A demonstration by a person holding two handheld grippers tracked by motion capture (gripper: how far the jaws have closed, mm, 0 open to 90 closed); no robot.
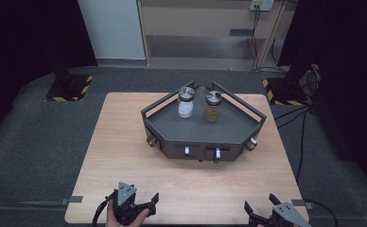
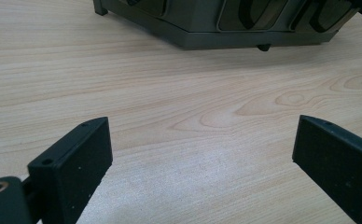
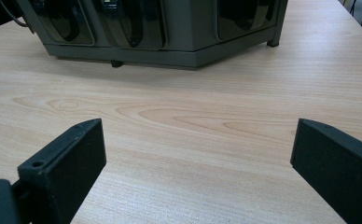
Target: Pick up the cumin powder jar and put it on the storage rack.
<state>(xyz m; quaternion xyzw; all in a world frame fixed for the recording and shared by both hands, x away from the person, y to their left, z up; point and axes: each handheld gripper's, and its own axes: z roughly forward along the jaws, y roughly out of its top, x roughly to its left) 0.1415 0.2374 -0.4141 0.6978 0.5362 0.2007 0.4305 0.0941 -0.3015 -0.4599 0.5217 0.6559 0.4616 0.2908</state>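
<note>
A dark grey angular tray stand sits on the far half of the wooden table, with small drawers and knobs along its front. On its top stand two jars with metal lids: a white one and a brown one. My left gripper rests at the table's near edge, left of centre, jaws wide open over bare wood. My right gripper sits at the near right corner, also open with nothing between its fingers. Both gripper views look toward the stand's base.
Grey carpet surrounds the table. Beyond it stand a wooden shelf unit and a white panel. Two posts with yellow-black striped bases flank the table's far side. Cables run along the floor at right.
</note>
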